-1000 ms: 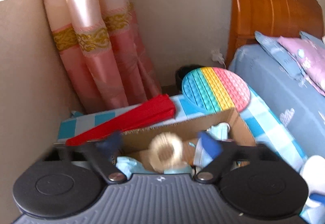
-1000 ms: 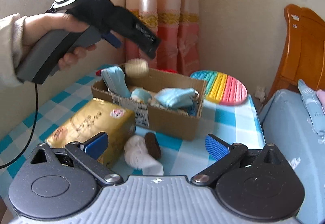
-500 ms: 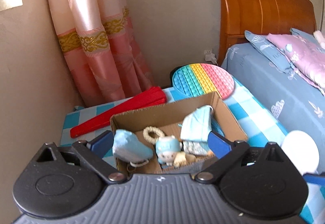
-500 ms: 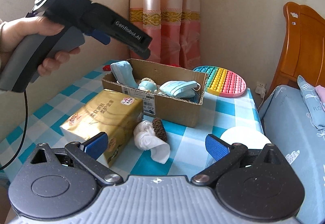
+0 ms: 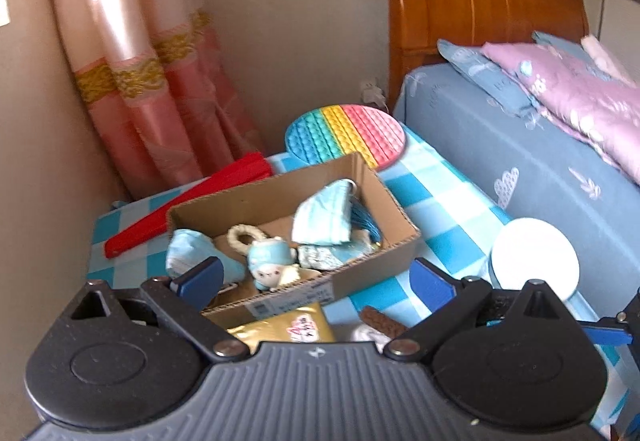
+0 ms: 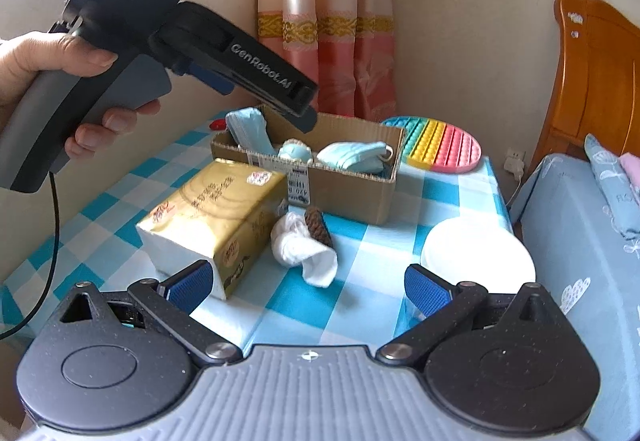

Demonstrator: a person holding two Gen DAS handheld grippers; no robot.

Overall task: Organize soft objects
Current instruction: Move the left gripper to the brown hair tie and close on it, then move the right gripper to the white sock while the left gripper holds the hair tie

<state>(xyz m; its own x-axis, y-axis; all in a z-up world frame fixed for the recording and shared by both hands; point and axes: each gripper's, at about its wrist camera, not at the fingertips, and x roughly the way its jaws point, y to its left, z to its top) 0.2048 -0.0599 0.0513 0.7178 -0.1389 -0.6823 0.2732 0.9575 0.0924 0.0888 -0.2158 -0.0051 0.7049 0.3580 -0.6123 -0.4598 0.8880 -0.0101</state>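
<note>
both claws wide open, nothing held. left gripper (image 5: 312,279) up above the near wall of the cardboard box (image 6: 344,187), pads spread, empty. right gripper (image 6: 306,287) low over the checked table (image 6: 452,197), also spread, empty.

box contents: blue face masks (image 5: 324,219), small plush doll (image 5: 270,265), woven ring (image 5: 244,237), more blue fabric at the left end (image 5: 186,255). looks mostly filled, so well along.

remaining loose soft item by the look of it: white sock (image 6: 302,251) with a brown piece (image 6: 318,227) against it, on the table between the gold tissue pack (image 6: 216,215) and the white round disc (image 6: 478,255), just in front of the box's near wall. tissue pack touching or nearly touching the sock on the left, can't tell which.

key relation: sock dead ahead of the right claw, slightly left of centre between the pads, long axis running diagonal from upper-left to lower-right toward the claw. open cuff end nearest. in the left wrist view only a sliver of sock (image 5: 370,333) and the brown piece (image 5: 382,319) visible under the claw body, so left is above and past it, pointing into the box.

judgement: right claw nearer and better lined up. needs a short forward drop, pads rotated to close across the diagonal, not along it. risk: left pad snagging the tissue pack corner, or pinching only the loose cuff so the brown piece falls off.
</note>
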